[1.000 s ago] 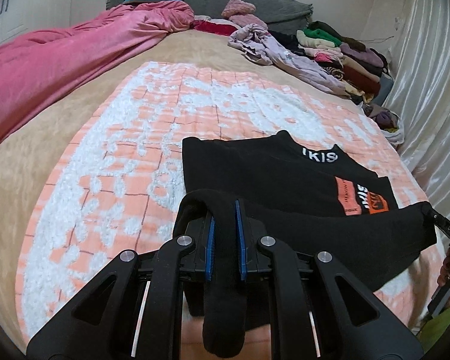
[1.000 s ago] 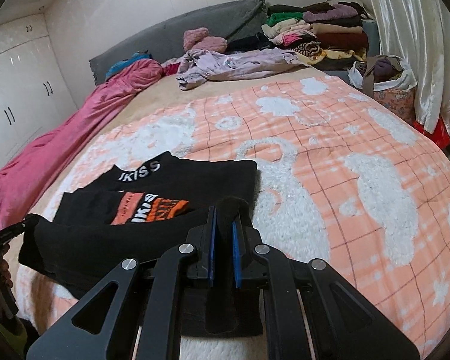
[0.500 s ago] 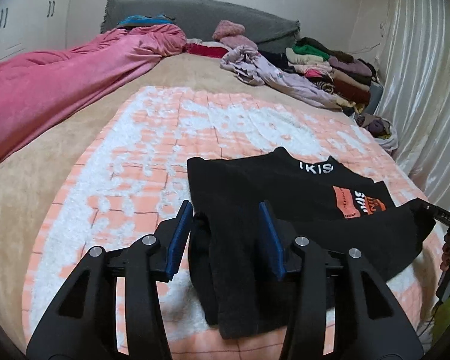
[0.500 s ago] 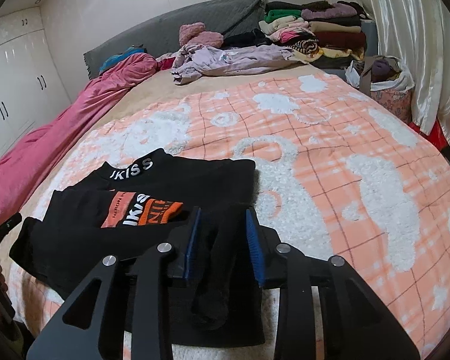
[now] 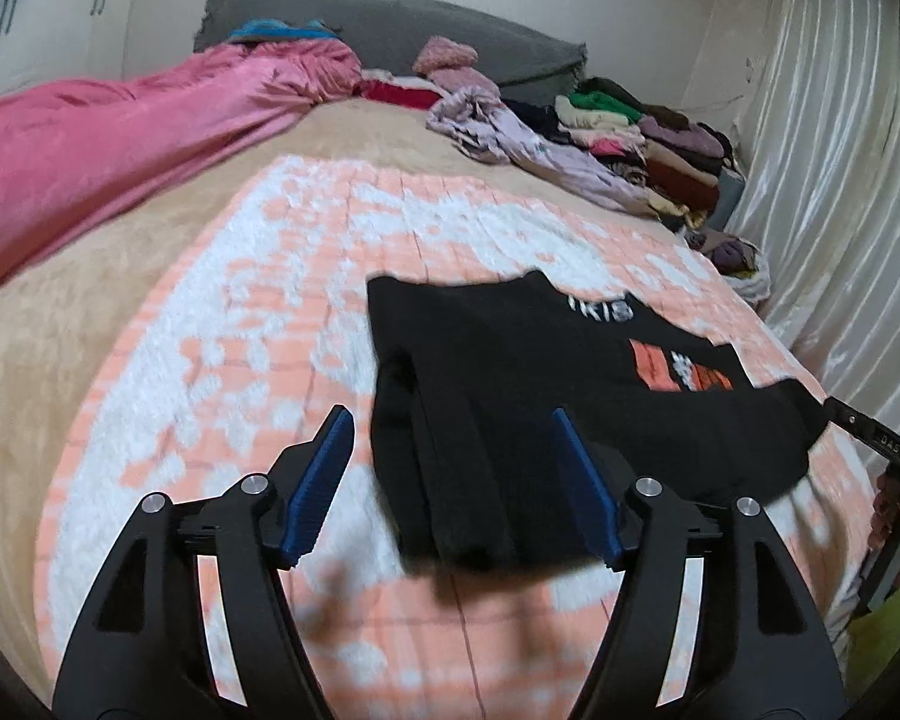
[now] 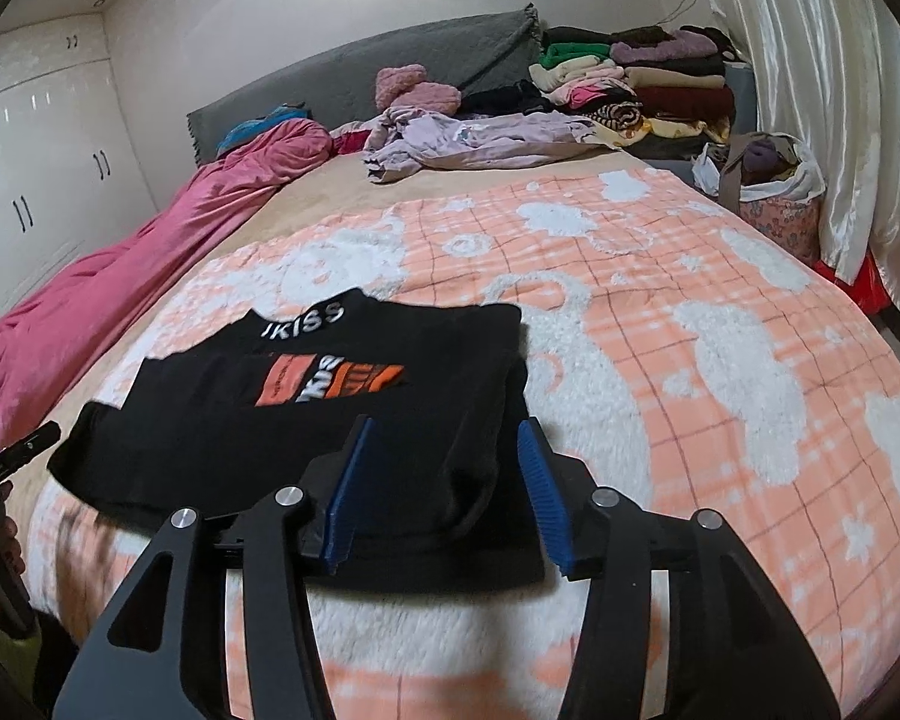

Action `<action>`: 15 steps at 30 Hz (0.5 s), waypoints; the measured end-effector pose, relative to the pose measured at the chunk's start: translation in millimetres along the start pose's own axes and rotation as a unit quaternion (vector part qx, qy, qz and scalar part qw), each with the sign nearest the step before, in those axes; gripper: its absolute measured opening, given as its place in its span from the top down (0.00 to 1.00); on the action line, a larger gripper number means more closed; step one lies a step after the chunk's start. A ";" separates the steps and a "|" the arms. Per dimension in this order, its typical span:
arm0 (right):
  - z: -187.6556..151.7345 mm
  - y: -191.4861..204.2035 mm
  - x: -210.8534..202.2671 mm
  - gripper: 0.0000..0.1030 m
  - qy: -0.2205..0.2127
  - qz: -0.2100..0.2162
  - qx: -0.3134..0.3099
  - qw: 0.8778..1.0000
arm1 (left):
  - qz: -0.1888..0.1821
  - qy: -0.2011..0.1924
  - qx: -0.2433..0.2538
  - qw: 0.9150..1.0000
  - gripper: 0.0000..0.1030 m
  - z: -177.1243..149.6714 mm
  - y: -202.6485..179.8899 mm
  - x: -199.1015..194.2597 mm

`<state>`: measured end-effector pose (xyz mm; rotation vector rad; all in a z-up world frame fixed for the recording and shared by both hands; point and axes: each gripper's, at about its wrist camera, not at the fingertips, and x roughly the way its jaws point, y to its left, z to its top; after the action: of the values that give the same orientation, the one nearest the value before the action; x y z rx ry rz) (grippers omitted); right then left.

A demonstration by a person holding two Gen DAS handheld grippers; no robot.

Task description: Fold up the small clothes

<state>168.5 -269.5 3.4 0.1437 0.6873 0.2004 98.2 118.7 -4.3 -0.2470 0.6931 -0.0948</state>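
While the hem fold is released, left gripper (image 5: 450, 480) and right gripper (image 6: 444, 489), jaws just opened, flank the black shirt (image 6: 330, 414); the next fold must be started by re-gripping an edge

- White wardrobe (image 6: 36, 180) with dark handles fills the left wall.
- Grey headboard (image 6: 354, 81) stands at the far end of the bed (image 6: 330, 192).
- Shiny pale curtains (image 6: 822, 78) hang on the right.

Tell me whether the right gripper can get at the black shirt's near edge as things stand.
Probably yes: the right gripper has just been opening, its jaws stand apart astride the black shirt, and nothing lies between them and the fabric.
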 end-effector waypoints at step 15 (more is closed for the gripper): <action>-23.1 3.1 8.9 0.51 0.028 0.001 0.017 0.999 | 0.016 0.042 0.016 0.999 0.51 -20.3 -10.3 11.7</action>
<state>160.0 -262.9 -19.1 0.1714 0.7462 0.1947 94.1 102.8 -24.0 -0.2011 0.7779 -0.0861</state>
